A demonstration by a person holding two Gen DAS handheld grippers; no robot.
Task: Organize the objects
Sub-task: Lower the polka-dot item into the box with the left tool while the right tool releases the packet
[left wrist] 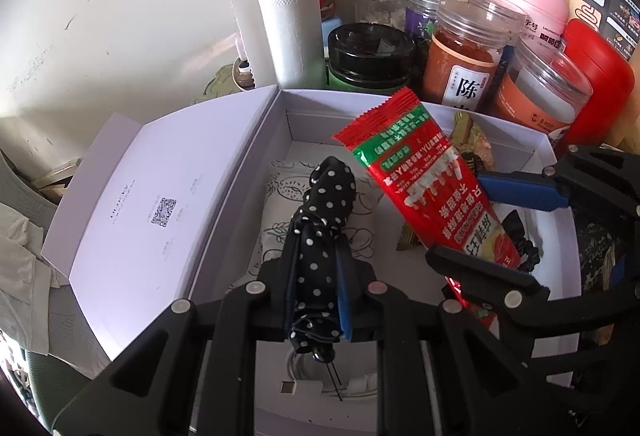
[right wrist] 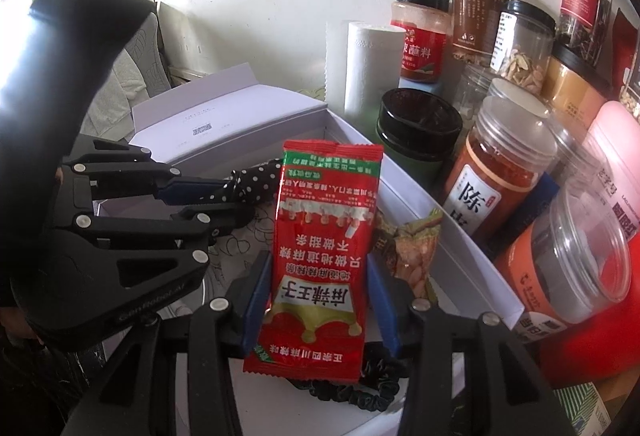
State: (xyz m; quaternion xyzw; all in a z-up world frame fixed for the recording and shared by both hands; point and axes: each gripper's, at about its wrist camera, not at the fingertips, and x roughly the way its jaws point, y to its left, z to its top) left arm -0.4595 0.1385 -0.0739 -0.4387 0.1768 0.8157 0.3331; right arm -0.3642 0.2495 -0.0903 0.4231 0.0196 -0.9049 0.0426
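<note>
My left gripper (left wrist: 318,240) is shut on a black polka-dot cloth (left wrist: 328,203), which sticks out beyond the fingertips over the open white box (left wrist: 400,103). From the right wrist view, the same gripper (right wrist: 228,201) comes in from the left with the cloth (right wrist: 256,175). My right gripper (right wrist: 320,264) is shut on a red snack packet (right wrist: 324,236), its blue pads pressing both long edges. It holds the packet (left wrist: 432,179) tilted above the box's right half. Under it lie a peanut snack packet (right wrist: 412,252) and a dark scrunchie (right wrist: 360,392).
The box lid (left wrist: 160,203) lies folded open to the left. Behind the box stand a paper roll (left wrist: 292,31), a black-lidded jar (left wrist: 368,55) and several spice jars (left wrist: 464,55). A red container (left wrist: 600,83) crowds the right side. The wall rises behind.
</note>
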